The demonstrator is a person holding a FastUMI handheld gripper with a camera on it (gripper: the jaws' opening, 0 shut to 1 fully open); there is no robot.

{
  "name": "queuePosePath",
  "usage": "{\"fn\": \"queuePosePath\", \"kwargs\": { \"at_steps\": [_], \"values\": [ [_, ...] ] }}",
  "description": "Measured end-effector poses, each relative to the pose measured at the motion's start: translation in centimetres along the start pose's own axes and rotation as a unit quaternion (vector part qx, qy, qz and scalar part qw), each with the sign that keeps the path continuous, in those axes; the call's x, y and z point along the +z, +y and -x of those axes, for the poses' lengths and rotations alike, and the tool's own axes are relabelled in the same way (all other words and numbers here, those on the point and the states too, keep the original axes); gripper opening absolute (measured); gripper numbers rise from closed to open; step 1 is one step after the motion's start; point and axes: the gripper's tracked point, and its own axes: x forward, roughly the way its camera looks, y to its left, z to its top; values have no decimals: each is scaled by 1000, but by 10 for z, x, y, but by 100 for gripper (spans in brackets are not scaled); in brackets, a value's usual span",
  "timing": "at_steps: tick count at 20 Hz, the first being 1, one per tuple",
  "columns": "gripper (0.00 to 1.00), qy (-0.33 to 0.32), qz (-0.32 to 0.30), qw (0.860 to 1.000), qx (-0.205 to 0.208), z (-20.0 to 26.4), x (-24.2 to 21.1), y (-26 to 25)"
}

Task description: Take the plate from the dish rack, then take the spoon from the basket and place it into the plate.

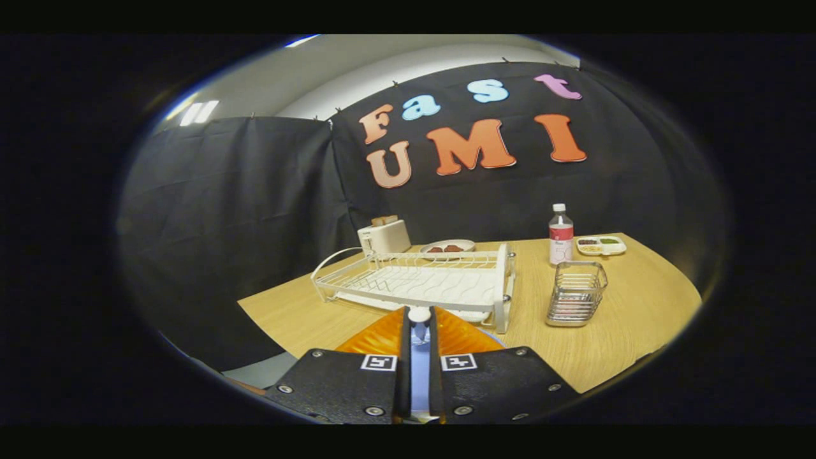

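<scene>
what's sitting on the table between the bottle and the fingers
In the gripper view, a wire basket stands on the table in front of the bottle, off to the side of the gripper, whose fingers pinch a thin blue-white thing.

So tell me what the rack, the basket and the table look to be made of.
Rack: white coated wire, thin matte rods. Basket: bare metal wire, shiny silvery. Table: pale wood or laminate, faint grain. The claw is nearly shut on a thin pale piece, material unclear.

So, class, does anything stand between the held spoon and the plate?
Nothing visible does: the gripper grips the spoon, and the plate's blue edge peeks out just beneath the fingers, before the dish rack.
</scene>
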Motion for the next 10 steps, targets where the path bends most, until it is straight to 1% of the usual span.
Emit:
{"fn": "queuePosePath", "kwargs": {
  "at_steps": [6,10],
  "values": [
    [11,-3,-41,999,9,3,-10,-10],
    [14,8,-51,999,3,13,-27,-20]
  ]
}}
